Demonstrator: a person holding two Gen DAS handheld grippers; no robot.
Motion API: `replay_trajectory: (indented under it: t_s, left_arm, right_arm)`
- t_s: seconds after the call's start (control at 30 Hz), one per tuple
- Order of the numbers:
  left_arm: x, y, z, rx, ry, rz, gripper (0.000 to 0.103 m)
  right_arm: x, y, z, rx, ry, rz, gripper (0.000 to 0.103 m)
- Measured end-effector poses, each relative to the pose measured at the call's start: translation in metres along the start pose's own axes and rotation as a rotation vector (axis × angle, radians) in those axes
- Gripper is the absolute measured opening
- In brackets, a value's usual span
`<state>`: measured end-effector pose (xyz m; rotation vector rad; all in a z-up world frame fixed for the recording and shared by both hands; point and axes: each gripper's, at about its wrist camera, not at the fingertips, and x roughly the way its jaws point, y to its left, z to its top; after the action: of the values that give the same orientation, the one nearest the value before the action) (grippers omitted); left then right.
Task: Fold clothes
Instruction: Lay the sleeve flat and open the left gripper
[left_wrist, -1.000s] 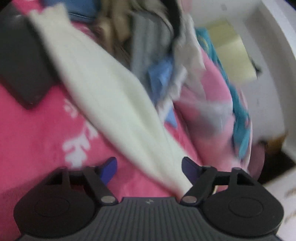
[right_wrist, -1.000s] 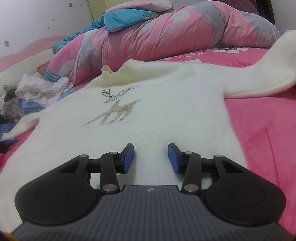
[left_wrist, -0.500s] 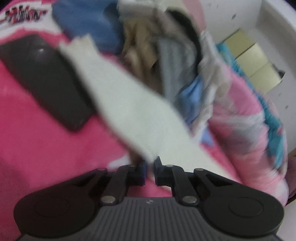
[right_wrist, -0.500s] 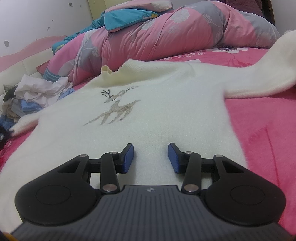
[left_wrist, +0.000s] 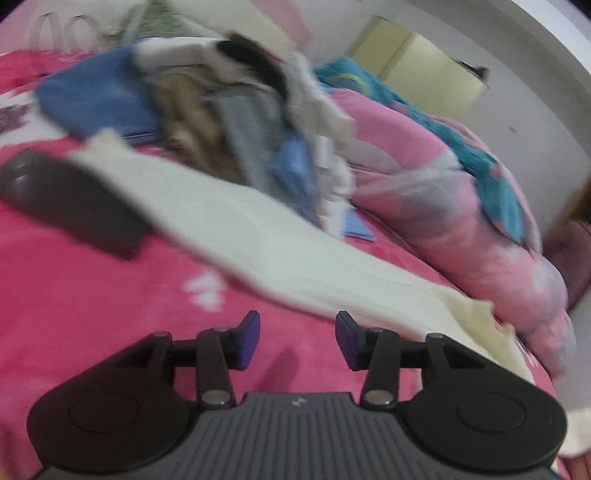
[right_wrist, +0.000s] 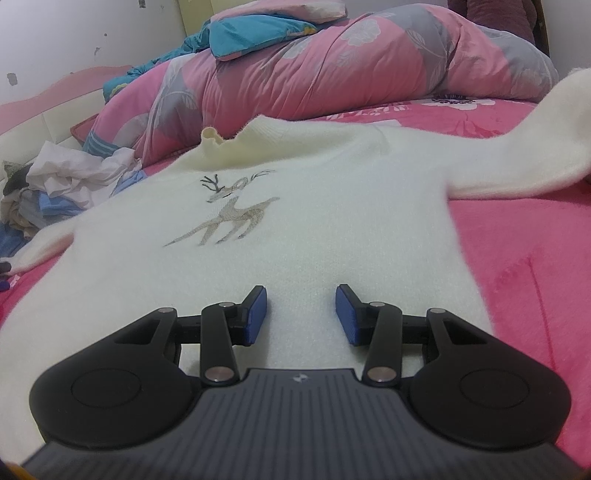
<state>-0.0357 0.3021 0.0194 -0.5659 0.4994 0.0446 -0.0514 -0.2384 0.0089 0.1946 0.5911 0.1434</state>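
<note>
Over by the bed's left edge, my left claw (left_wrist: 297, 339) has let go of the white sweater's (right_wrist: 295, 236) sleeve (left_wrist: 236, 229) and is opening, empty, so that sleeve now lies spread for folding.

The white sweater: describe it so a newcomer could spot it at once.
On the pink bedspread, before the rolled pink quilt, the white sweater lies spread flat. Unlike the crumpled clothes pile beside it, it carries a stitched deer on its chest.
</note>
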Motion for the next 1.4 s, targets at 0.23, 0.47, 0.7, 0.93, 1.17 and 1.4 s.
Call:
replay_trajectory:
  t_s: [0.23,0.47,0.7,0.93,1.17,1.4]
  left_arm:
    - [0.047,-0.039,0.027,0.124,0.005,-0.085,0.05]
    - [0.086,-0.009,0.029,0.055,0.008,-0.031,0.047]
    - [0.086,0.009,0.03,-0.018,-0.006,-0.073,0.044]
    - [0.081,0.013,0.032,-0.043,-0.007,-0.07,0.044]
    - [0.07,0.025,0.033,-0.087,-0.074,-0.003,0.044]
    - [0.067,0.028,0.035,-0.079,-0.123,0.043,0.045]
  right_arm:
    - [-0.007,0.06,0.032,-0.197,0.083,-0.092,0.043]
    - [-0.001,0.168,0.056,-0.401,0.085,0.173,0.041]
    - [0.058,0.233,0.044,-0.481,0.227,0.332,0.029]
    - [0.031,0.245,0.027,-0.596,0.313,0.461,0.025]
    - [0.097,0.292,0.119,-0.645,0.158,0.405,0.025]
    - [0.244,0.337,0.142,-0.594,0.254,0.358,0.024]
